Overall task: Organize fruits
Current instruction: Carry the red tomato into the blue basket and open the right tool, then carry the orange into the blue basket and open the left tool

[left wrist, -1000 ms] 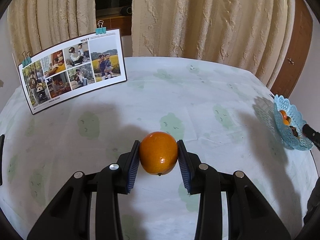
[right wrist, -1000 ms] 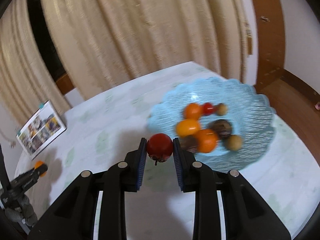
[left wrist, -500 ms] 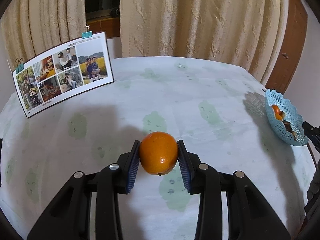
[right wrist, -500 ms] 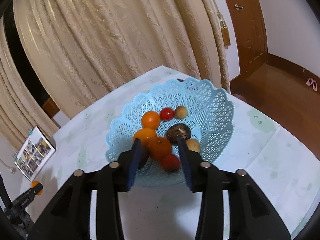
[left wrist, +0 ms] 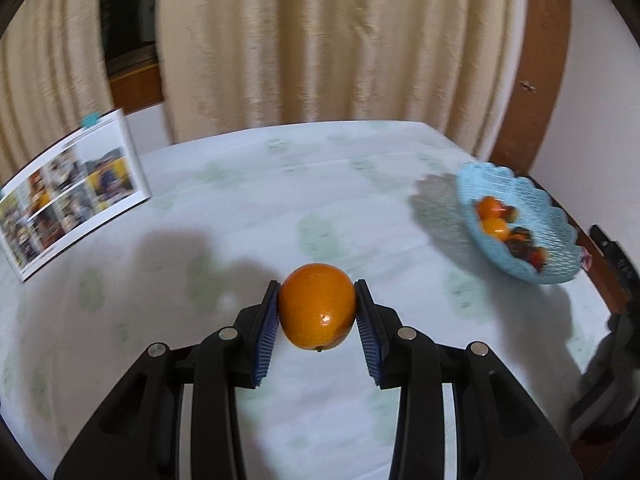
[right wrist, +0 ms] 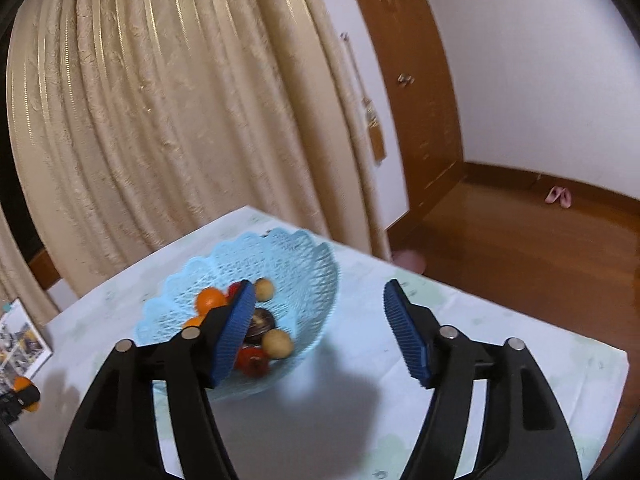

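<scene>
Beige curtains (left wrist: 320, 48) and a wooden door (right wrist: 416, 92) behind; in front, a table under a pale cloth with faint green print (left wrist: 248, 208). Photo sheet (left wrist: 68, 196) propped upright at the far left edge, held by a blue clip. Left gripper (left wrist: 317, 312): blue ribbed pads (left wrist: 267, 332) clamped on an orange (left wrist: 317, 312), one pad against each side, fruit carried above the cloth. Right gripper (right wrist: 320, 332): spread wide, nothing between the pads, positioned above the near rim of the blue lattice basket (right wrist: 304, 264). Basket at the right side of the table in the left wrist view (left wrist: 560, 236), well apart from the carried orange. Basket contents: a second orange fruit (right wrist: 211, 299), a red tomato (right wrist: 252, 362) near the front wall, two tan round fruits (right wrist: 277, 344), one dark brown item (right wrist: 262, 320); other pieces partly hidden behind the left finger of the right gripper. Pink slippers (right wrist: 558, 196) on the wooden floor (right wrist: 520, 248) by the far wall.
</scene>
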A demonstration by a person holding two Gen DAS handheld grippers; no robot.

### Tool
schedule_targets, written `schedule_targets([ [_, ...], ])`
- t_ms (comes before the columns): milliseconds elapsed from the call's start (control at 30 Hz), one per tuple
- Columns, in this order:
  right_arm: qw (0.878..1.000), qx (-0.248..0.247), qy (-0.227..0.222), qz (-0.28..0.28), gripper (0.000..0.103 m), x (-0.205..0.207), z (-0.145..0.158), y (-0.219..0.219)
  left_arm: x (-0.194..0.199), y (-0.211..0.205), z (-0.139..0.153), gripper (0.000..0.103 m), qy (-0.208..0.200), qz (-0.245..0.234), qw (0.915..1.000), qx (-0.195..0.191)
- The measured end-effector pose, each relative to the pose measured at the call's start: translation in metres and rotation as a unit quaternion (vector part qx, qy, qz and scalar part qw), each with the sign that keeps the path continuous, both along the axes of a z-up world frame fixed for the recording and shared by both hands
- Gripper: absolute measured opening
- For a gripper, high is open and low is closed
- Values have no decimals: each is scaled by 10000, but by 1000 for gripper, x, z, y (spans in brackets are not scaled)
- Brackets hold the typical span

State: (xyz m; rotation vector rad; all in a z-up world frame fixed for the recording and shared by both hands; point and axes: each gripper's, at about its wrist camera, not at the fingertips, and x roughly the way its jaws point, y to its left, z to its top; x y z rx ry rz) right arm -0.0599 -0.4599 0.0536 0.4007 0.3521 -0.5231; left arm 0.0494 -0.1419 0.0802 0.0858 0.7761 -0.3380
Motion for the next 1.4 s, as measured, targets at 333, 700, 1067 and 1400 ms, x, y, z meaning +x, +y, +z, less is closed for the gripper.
schedule_targets([
  [333, 9998, 73, -206, -15, 88, -8, -7, 0, 6, -98, 14, 37, -150, -798, 9966, -109],
  [700, 9989, 360, -300, 62, 88, -8, -9, -9, 14, -171, 8, 37, -273, -1258, 9917, 72],
  [1067, 9989, 342, -323, 24, 88, -9, -8, -8, 21, -189, -3, 37, -245, -1377, 9899, 222],
  [1400, 9989, 333, -322, 7, 88, -10, -7, -8, 21, -192, -4, 37, -260, -1414, 9893, 248],
])
